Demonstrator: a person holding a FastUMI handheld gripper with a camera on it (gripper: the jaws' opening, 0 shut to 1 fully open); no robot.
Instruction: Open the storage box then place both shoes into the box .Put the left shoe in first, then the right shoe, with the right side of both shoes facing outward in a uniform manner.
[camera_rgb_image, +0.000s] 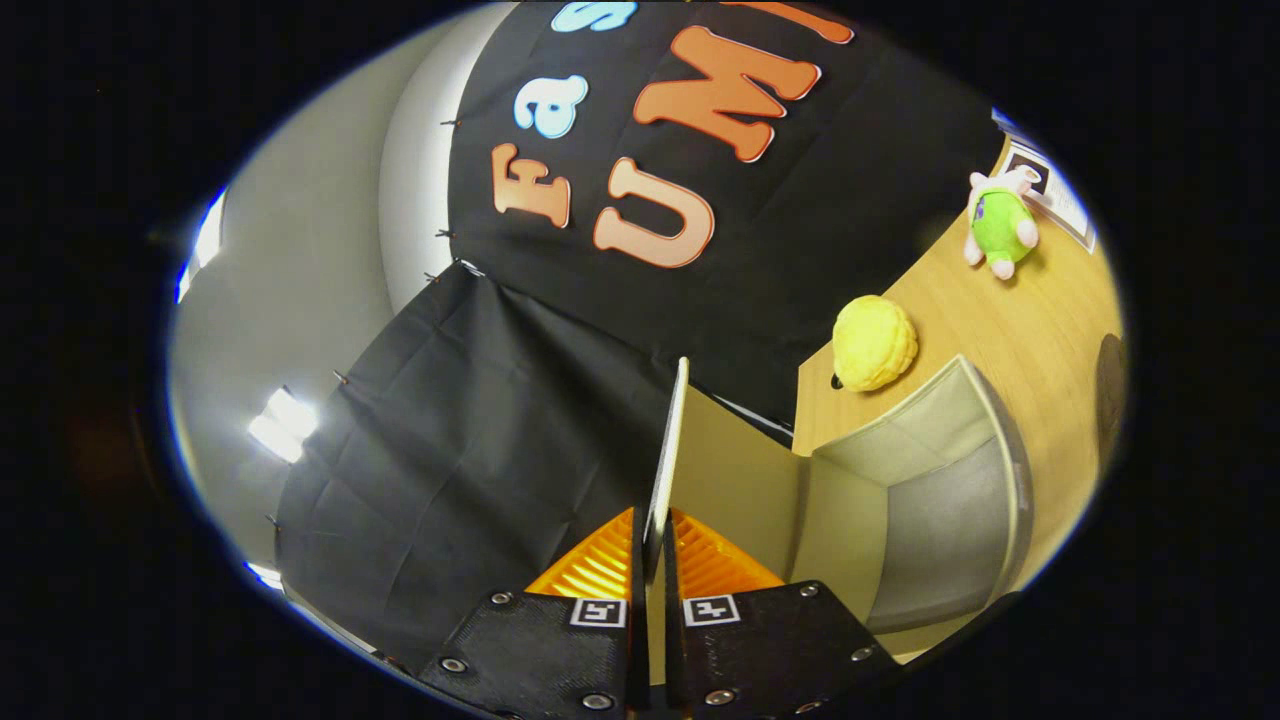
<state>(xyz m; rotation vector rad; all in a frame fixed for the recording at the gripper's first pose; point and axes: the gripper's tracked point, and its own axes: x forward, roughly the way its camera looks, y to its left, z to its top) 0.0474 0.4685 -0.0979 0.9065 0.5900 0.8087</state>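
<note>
My gripper (652, 560) is shut on the thin edge of the storage box's lid (668, 450), which stands up between the two fingers and runs away from them. The lid is swung wide open. To its right lies the open storage box (930, 500), pale grey-beige inside with a rounded rim; its inside holds nothing that I can see. The whole view is strongly tilted.
The box rests on a wooden table (1000, 320). A yellow plush toy (875, 343) lies just beyond the box. Farther off sits a green and white plush toy (1000, 225), beside a printed paper sheet (1050, 190). Black cloth walls the booth behind.
</note>
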